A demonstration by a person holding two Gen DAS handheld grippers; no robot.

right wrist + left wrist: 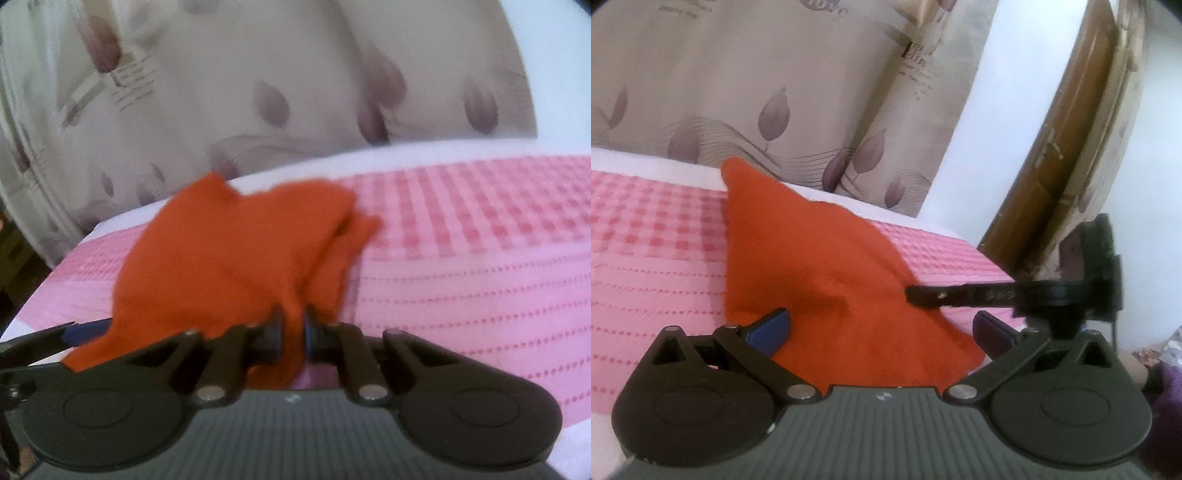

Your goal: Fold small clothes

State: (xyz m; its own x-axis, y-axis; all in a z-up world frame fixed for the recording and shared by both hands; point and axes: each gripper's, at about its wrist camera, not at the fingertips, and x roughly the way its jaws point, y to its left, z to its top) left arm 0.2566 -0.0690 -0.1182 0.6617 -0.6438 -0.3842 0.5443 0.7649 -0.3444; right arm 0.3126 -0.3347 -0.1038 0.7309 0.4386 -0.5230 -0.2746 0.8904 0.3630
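Orange cloth on the pink bedspread – soft, light, limp, we judge. Right tongs clamped on its near edge; left tongs apart, straddling it – take corners.

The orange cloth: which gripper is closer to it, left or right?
Right. The right gripper pinches the orange cloth between its fingers. The left gripper is open, fingers apart on either side of the cloth's near edge.

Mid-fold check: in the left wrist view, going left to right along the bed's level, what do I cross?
Pink checked bedspread → orange cloth garment → black right gripper reaching in at the garment's edge → brown wooden frame.
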